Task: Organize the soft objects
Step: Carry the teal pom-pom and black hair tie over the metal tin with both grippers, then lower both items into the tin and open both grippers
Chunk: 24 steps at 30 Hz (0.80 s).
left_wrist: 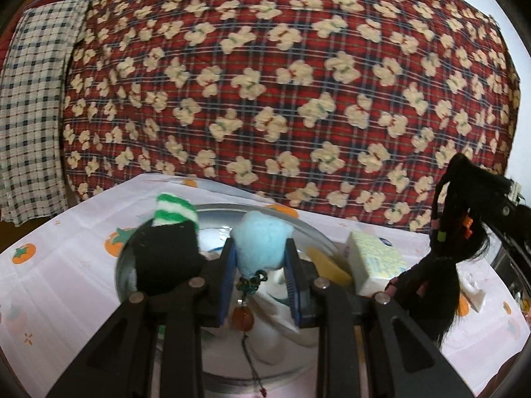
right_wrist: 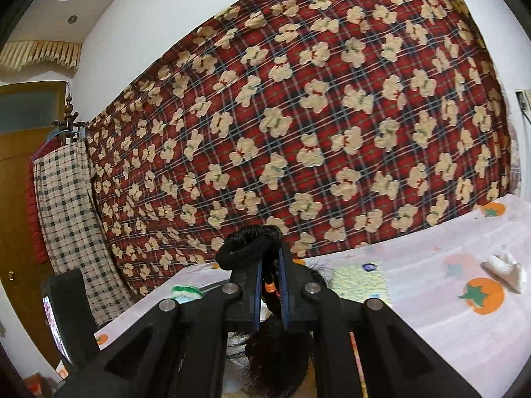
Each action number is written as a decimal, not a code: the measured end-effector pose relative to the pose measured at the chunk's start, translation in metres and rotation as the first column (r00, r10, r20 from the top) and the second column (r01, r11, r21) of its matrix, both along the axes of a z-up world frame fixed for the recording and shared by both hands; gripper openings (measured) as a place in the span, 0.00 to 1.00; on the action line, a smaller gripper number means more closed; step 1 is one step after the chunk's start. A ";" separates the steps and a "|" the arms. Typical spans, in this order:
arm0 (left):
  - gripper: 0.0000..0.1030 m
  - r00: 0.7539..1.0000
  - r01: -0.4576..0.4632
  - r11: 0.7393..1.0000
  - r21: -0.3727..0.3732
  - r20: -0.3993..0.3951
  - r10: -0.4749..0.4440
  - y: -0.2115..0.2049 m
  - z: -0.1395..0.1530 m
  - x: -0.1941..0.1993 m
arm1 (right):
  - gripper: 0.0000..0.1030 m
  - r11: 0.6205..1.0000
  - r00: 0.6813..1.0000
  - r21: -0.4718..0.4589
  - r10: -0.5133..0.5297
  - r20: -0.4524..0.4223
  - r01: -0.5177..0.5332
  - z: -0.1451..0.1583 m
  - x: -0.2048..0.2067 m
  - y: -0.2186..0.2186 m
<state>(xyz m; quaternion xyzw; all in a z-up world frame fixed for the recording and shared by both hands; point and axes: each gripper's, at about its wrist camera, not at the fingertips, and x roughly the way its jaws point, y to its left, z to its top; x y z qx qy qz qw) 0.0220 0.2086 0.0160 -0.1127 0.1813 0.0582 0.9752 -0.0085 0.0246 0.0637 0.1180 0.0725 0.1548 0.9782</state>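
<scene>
My left gripper is shut on a light blue plush ball with a knotted cord and amber bead hanging below it, held over a round metal tray. A black sock with a green-and-white striped cuff lies in the tray at the left. My right gripper is shut on a black hairpiece with a black hair tie and orange beads; its hair hangs down below the fingers. The hairpiece also shows at the right of the left wrist view.
A tissue pack and a yellow piece lie by the tray's right rim. The table wears a white cloth with orange fruit prints. A white crumpled piece lies at the right. A red plaid bear-print blanket hangs behind.
</scene>
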 end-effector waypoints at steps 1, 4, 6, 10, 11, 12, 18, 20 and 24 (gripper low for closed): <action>0.25 1.000 -0.009 1.000 -0.001 -0.001 0.009 0.004 0.000 0.001 | 0.10 1.000 1.000 0.000 0.005 -0.001 -0.005 0.001 0.003 0.004; 0.25 0.999 -0.033 0.999 -0.001 -0.009 0.033 0.015 0.000 0.007 | 0.10 1.000 1.000 -0.003 0.020 -0.002 -0.020 0.002 0.010 0.016; 0.25 0.999 -0.048 0.999 0.001 -0.014 0.048 0.019 -0.001 0.010 | 0.10 1.000 1.000 -0.008 0.028 -0.001 -0.028 0.003 0.017 0.025; 0.25 0.996 -0.077 0.997 0.003 -0.034 0.077 0.031 -0.004 0.020 | 0.10 0.999 0.999 -0.007 0.036 -0.011 -0.036 0.003 0.031 0.036; 0.25 0.996 -0.084 0.996 0.006 -0.039 0.084 0.034 -0.005 0.023 | 0.10 0.999 0.999 -0.006 0.038 -0.015 -0.038 0.003 0.036 0.039; 0.25 0.995 -0.088 0.996 0.008 -0.042 0.088 0.035 -0.005 0.025 | 0.10 0.999 0.999 -0.004 0.042 -0.020 -0.042 0.002 0.041 0.042; 0.25 0.990 -0.114 0.993 0.022 -0.078 0.115 0.045 -0.009 0.041 | 0.10 0.998 0.998 -0.012 0.054 -0.044 -0.055 0.000 0.065 0.060; 0.25 0.986 -0.130 0.991 0.031 -0.100 0.132 0.049 -0.011 0.046 | 0.10 0.998 0.997 -0.018 0.057 -0.056 -0.058 -0.003 0.073 0.066; 0.25 0.976 -0.159 0.986 0.048 -0.145 0.165 0.056 -0.016 0.055 | 0.10 0.998 0.994 -0.029 0.054 -0.091 -0.057 -0.011 0.091 0.077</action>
